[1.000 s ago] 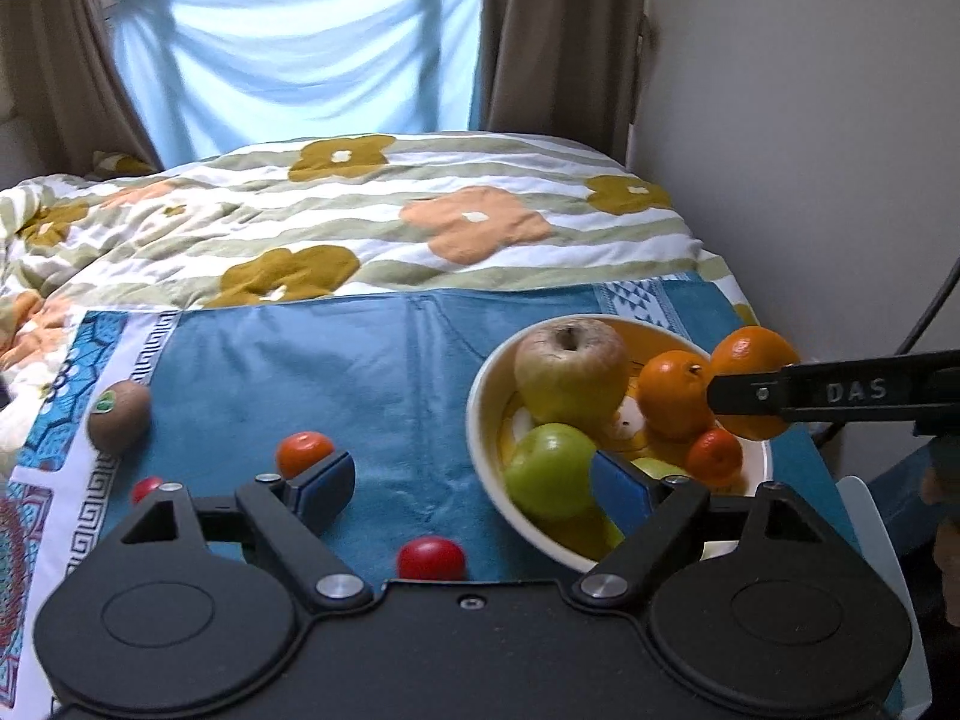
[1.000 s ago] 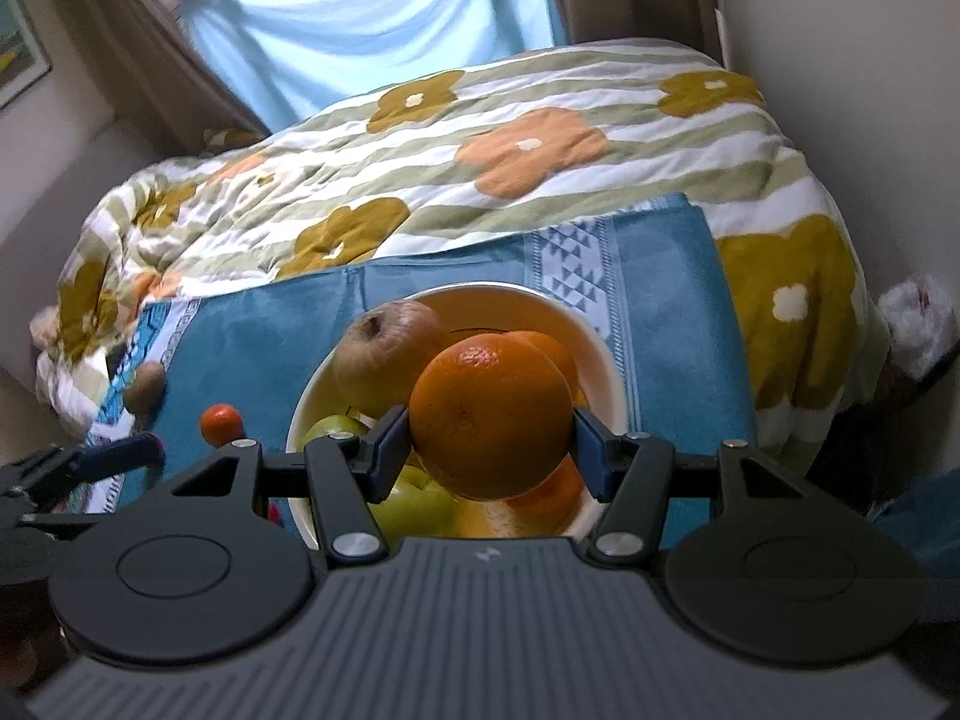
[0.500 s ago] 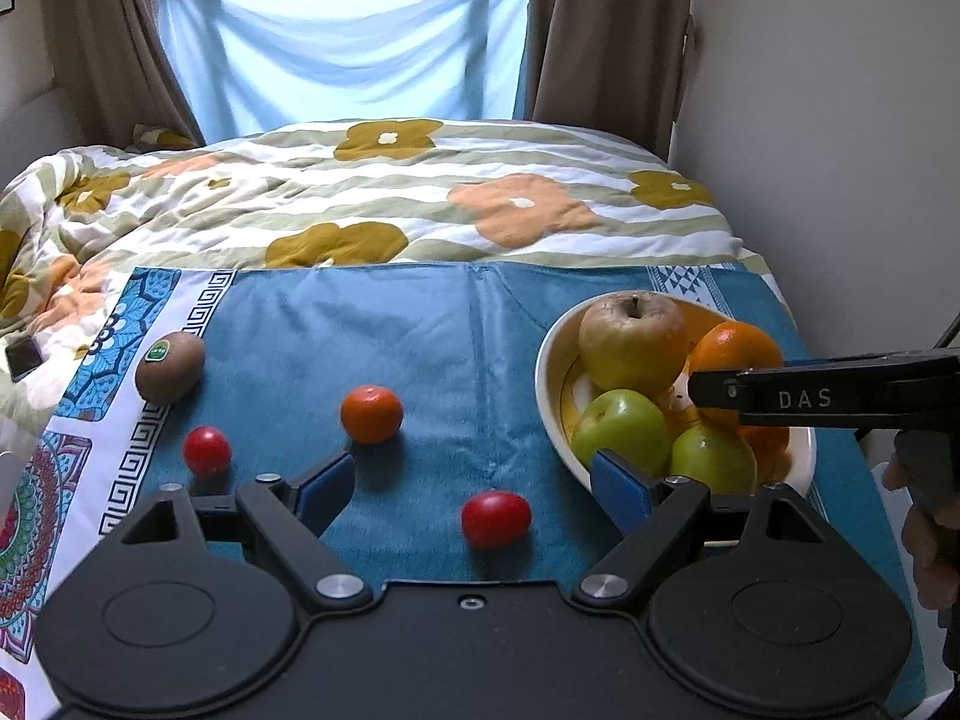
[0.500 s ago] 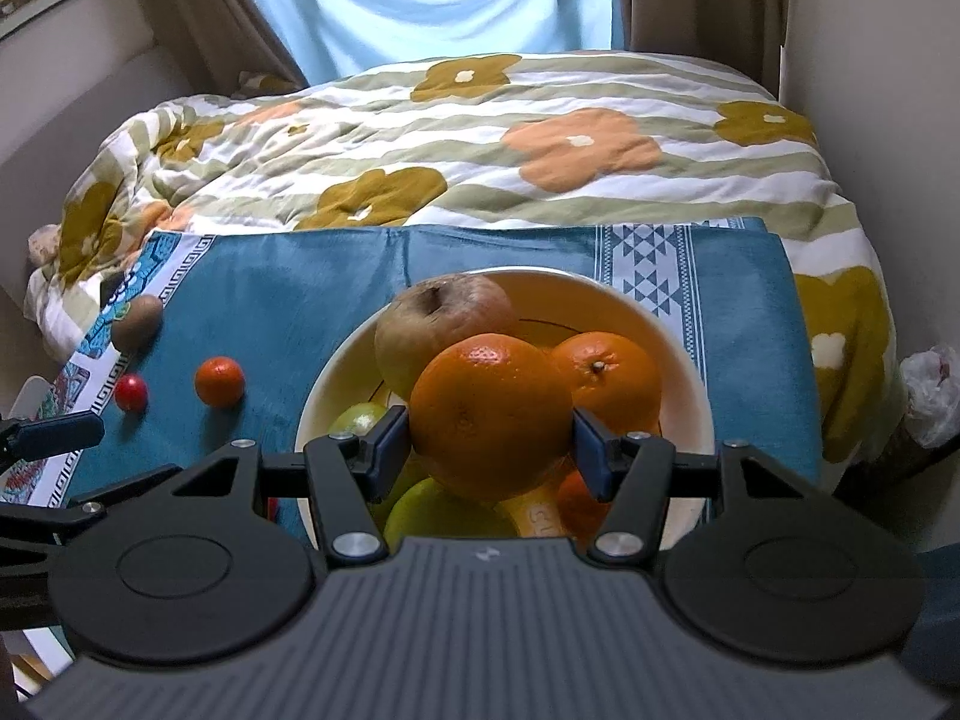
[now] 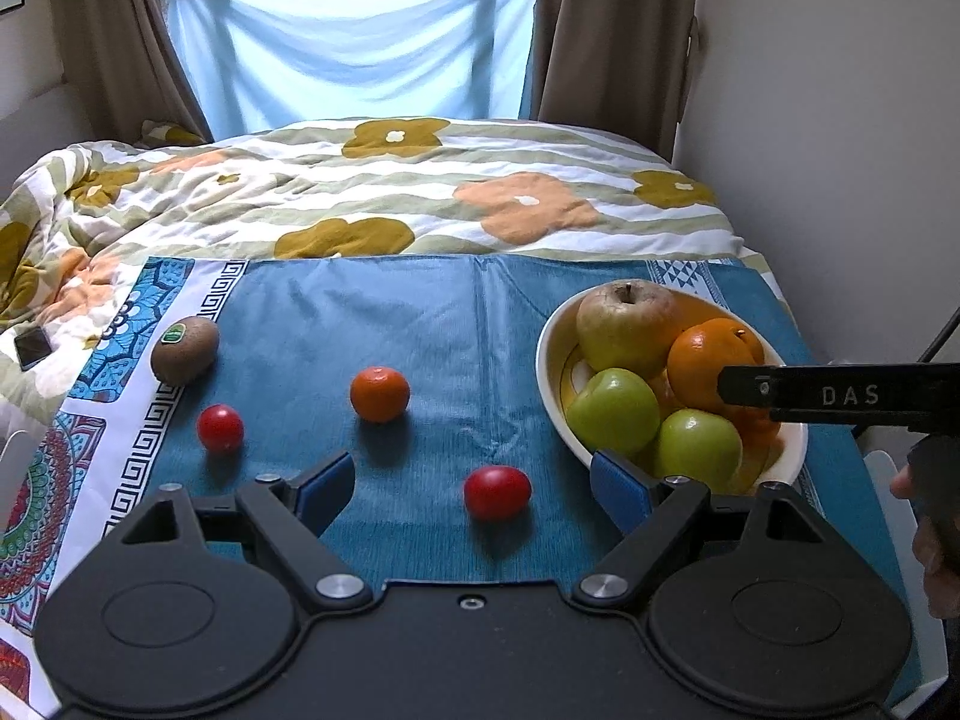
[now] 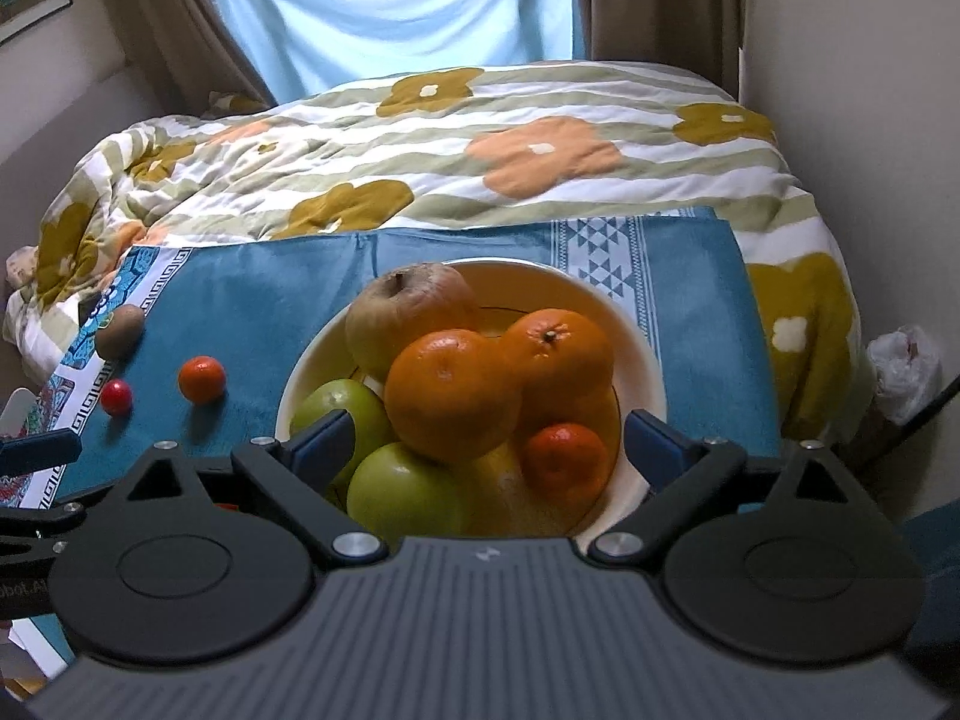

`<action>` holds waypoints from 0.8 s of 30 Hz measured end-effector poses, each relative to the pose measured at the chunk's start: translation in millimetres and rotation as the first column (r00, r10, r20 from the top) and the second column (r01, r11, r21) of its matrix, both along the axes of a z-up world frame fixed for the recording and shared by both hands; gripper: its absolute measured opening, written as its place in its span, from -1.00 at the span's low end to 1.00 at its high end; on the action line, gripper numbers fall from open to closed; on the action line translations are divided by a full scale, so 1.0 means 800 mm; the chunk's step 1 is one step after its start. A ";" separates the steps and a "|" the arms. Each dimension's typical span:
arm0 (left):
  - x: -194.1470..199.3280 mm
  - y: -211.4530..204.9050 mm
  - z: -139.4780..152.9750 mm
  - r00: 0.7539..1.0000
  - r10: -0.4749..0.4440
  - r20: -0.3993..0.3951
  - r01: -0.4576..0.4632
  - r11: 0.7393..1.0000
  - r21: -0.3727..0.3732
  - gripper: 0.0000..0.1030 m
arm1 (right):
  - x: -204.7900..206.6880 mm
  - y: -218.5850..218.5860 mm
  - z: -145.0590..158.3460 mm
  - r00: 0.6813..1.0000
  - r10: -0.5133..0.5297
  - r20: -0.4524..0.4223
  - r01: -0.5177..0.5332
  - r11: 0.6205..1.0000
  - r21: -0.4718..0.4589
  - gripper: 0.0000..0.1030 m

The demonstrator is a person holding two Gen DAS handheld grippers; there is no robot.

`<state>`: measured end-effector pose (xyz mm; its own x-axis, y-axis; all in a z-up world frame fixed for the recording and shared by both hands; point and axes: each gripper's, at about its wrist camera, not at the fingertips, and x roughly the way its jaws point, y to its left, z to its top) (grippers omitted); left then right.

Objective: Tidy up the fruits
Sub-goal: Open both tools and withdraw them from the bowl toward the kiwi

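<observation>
A cream bowl on a blue cloth holds apples, two oranges and a small mandarin. My right gripper is open above the bowl, with a large orange resting on the pile just ahead of its fingers; one finger shows from the side in the left wrist view. My left gripper is open and empty over the cloth. On the cloth lie a red tomato, a mandarin, a smaller tomato and a kiwi.
The blue cloth lies on a bed with a flowered quilt. A phone lies at the left edge. A wall runs along the right. A white bag sits low beside the bed.
My right gripper has opened and let go of the large orange, which now rests in the bowl. Both grippers have drawn back, so more of the cloth and loose fruit shows.
</observation>
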<state>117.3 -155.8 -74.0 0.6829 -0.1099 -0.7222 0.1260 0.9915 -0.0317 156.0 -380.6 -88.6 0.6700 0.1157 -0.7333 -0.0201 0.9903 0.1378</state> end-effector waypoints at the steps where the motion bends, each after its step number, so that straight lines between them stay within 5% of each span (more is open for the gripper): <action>1: -0.002 0.001 0.002 1.000 0.001 0.003 -0.001 1.000 0.000 0.73 | -0.003 0.000 0.002 1.000 -0.002 0.002 0.002 1.000 0.002 1.00; 12: -0.035 0.013 0.034 0.997 0.041 0.063 -0.042 0.999 0.016 0.73 | -0.026 0.000 0.033 0.999 0.000 0.033 -0.001 0.999 0.032 1.00; 24: -0.057 0.092 0.070 0.984 0.144 0.109 -0.146 0.989 0.014 0.73 | -0.036 0.051 0.067 0.997 0.053 0.060 -0.056 0.997 0.049 1.00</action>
<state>72.0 -82.4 -18.0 0.7639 0.0106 -0.6452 -0.0176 0.9998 -0.0043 126.9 -339.5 -35.0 0.7032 0.1893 -0.6853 -0.0836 0.9792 0.1848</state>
